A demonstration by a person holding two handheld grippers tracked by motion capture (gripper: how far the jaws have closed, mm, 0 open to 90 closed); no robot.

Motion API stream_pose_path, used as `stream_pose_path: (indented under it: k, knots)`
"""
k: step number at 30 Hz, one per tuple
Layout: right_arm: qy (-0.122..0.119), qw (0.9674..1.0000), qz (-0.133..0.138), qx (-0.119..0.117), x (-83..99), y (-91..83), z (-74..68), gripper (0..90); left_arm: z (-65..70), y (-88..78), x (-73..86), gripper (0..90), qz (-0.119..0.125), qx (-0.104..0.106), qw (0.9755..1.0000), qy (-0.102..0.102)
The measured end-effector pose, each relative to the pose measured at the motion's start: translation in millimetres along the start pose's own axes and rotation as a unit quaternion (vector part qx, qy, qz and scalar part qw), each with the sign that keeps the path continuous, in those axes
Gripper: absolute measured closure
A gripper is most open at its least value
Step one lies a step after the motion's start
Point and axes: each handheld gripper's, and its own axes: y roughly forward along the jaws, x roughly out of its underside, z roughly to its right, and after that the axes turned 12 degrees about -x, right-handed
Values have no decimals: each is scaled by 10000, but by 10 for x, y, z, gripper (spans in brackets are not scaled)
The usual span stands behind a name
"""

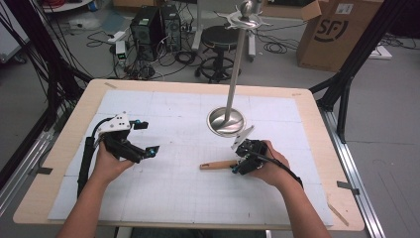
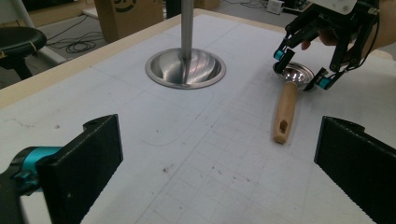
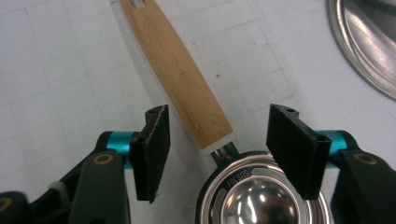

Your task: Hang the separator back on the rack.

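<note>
We see a small steel strainer [image 2: 293, 74] with a pale wooden handle lying flat on the white surface [image 1: 163, 193], near the stand base [image 1: 226, 120] — our right tongs [image 3: 217, 147] straddle its neck without touching; left tongs [image 2: 219, 158] gape wide.

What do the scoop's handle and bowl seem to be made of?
Handle: probably wood, matte tan, with faint grain and stamped letters. Bowl: probably polished steel; it shines like a mirror and carries an engraved mark on its rim.
</note>
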Motion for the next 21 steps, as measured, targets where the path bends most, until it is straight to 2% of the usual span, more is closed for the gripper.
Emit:
stream_pose_path:
  k: [6,8,15,18,21]
  knots:
    - [-84,9997,-233,10,-13,73,24,485,-3,12,6,17,-6,10,10000,-33]
    - [-82,9995,-289,-51,-11,94,29,500,-4,20,8,17,-31,28,10000,-13]
    - [-183,9990,-395,-47,-23,140,37,527,18,23,2,17,-39,46,10000,11]
    - [-109,9988,-448,-174,-40,141,57,547,12,38,9,17,-78,36,10000,13]
    - [-142,9981,-540,-248,-63,144,64,582,16,40,5,17,-62,53,10000,26]
